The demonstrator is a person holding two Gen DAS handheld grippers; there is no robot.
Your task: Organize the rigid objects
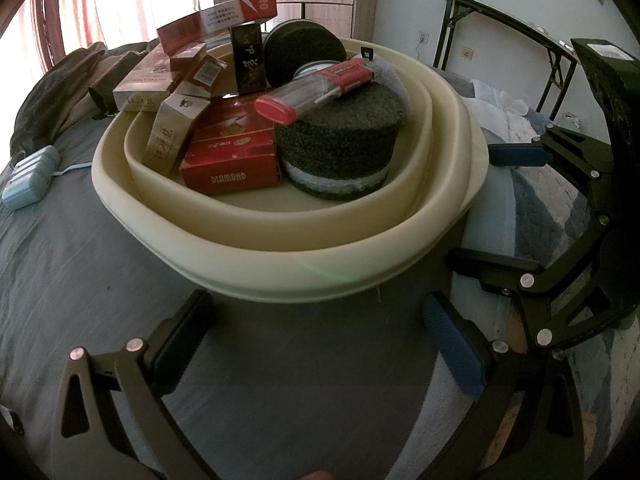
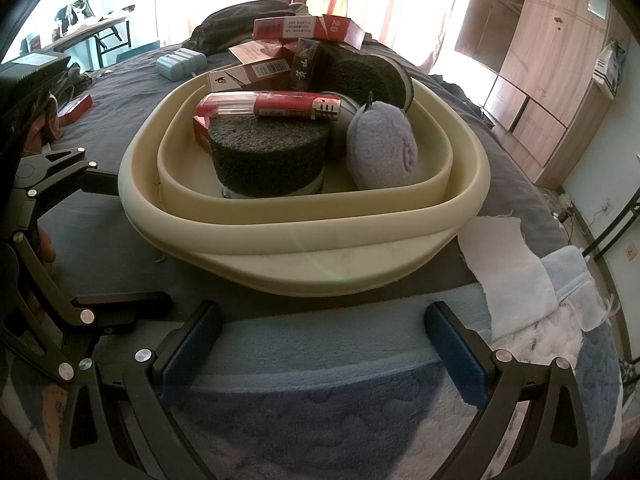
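A cream basin (image 1: 280, 264) (image 2: 304, 256) stands on a bed, filled with rigid objects. Inside are red cigarette boxes such as a DIAMOND box (image 1: 230, 164), a black box (image 1: 248, 58) (image 2: 306, 66), two dark foam discs (image 1: 340, 136) (image 2: 268, 150), a large red lighter (image 1: 316, 90) (image 2: 272, 106) lying on one disc, and a lilac pouch (image 2: 382, 148). My left gripper (image 1: 320, 344) is open and empty, just in front of the basin. My right gripper (image 2: 324, 344) is open and empty, also in front of it; it shows at the right in the left wrist view (image 1: 496, 208).
A light blue case (image 1: 30, 178) (image 2: 180, 63) and a red box (image 2: 74, 109) lie on the grey sheet (image 1: 80, 264) beyond the basin. A white cloth (image 2: 508, 256) and blue blanket (image 2: 320, 400) lie nearer. A folding table (image 1: 516, 24) and wooden wardrobe (image 2: 552, 80) stand by the walls.
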